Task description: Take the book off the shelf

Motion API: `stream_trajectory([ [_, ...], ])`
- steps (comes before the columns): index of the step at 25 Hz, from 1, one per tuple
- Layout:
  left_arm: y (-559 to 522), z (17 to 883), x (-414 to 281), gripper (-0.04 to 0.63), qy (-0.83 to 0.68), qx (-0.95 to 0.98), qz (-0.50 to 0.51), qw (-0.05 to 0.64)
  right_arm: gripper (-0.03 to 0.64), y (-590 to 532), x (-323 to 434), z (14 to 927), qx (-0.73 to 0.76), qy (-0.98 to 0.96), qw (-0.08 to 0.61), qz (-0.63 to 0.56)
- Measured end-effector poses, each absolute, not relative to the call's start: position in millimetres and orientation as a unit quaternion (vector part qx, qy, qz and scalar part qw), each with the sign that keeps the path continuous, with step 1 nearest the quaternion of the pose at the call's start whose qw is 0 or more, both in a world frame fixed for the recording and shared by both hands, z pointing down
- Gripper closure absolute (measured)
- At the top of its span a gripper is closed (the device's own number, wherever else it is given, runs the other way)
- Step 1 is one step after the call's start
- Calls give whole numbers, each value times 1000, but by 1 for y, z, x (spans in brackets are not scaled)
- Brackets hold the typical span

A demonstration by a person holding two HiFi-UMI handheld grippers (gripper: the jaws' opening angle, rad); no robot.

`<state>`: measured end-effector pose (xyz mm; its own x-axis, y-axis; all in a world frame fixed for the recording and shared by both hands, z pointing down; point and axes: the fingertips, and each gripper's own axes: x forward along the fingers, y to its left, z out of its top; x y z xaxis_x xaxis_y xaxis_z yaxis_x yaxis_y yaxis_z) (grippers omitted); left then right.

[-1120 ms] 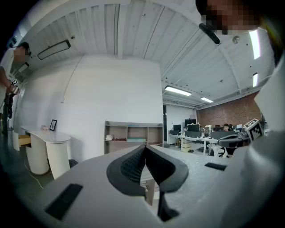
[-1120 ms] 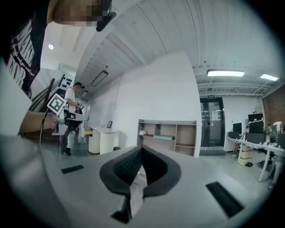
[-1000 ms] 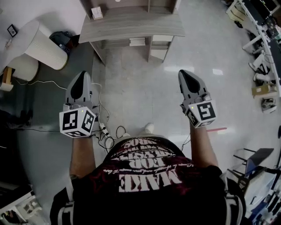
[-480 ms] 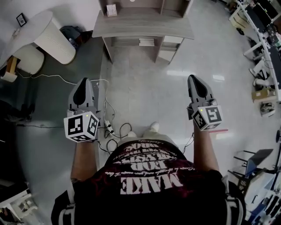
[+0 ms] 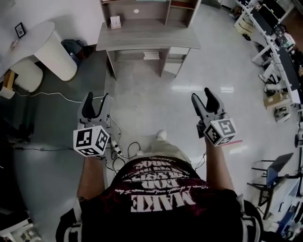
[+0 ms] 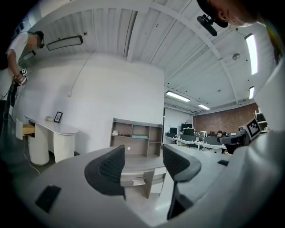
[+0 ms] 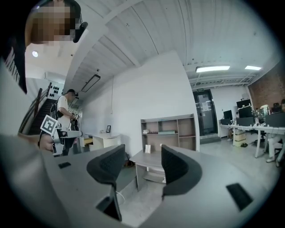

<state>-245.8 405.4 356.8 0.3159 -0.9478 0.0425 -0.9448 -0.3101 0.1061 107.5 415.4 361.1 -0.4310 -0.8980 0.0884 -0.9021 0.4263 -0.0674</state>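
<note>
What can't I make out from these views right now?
- Head view: the upper part of the grey wooden shelf unit is cut off by the top edge.
- Left gripper view: the flat greenish thing on a shelf is too small to tell what it is.
- Right gripper view: the small white upright thing on the grey desk is too small to identify.
</note>
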Motion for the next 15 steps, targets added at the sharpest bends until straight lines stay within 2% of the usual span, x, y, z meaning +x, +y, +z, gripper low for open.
stream_trajectory([
  [6, 392, 364, -235, 333, -573, 817, -5, 61, 339, 408, 117, 361, 535, -843, 10, 55],
  [15, 334, 366, -224, 330, -573, 817, 19, 58, 328, 338, 124, 368, 524, -850, -11, 63],
])
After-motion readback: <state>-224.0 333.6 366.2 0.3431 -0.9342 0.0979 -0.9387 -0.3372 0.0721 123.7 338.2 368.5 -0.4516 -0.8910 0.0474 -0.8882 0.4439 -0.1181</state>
